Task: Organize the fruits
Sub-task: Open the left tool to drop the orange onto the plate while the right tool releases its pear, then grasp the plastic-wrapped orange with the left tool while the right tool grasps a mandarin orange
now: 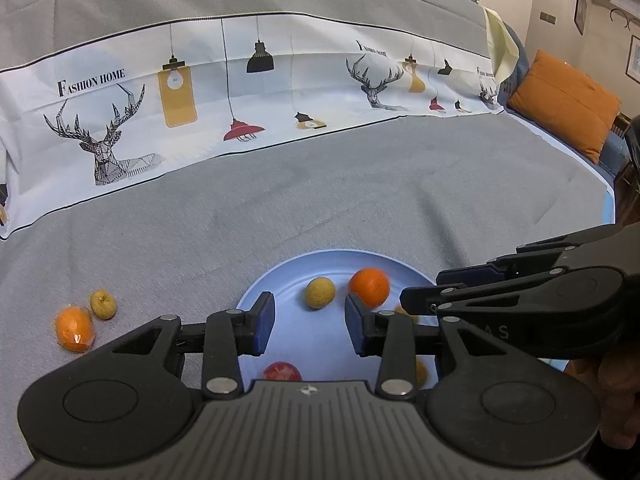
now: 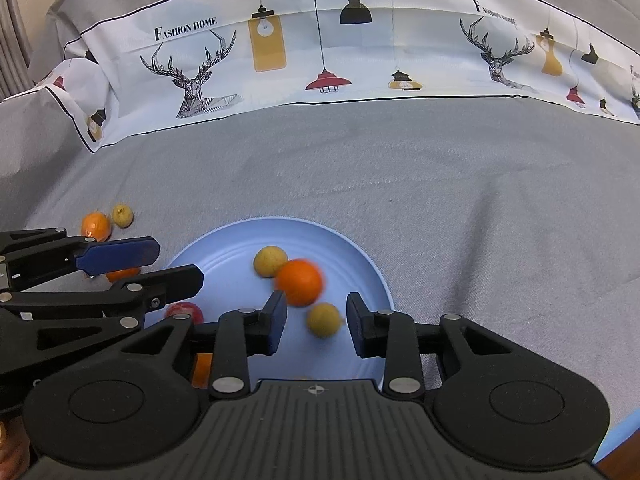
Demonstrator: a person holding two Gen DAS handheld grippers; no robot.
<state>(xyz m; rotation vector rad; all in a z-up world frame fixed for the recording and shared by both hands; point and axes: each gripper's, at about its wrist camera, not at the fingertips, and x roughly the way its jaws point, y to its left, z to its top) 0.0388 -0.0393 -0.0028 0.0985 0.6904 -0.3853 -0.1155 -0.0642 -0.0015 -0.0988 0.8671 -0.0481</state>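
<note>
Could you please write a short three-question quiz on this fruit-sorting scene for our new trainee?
1. True or false: both claws, left and right, are open and hold nothing.
2. Which fruits lie on the grey cloth, outside the blue plate?
A. one orange fruit only
B. an orange fruit and a small yellow fruit, side by side
C. none
3. Fill in: in the right wrist view, the fruit nearest the gap between the right claw's fingers is a small ______ one.

Key: 1 true; 2 B; 3 yellow.
</note>
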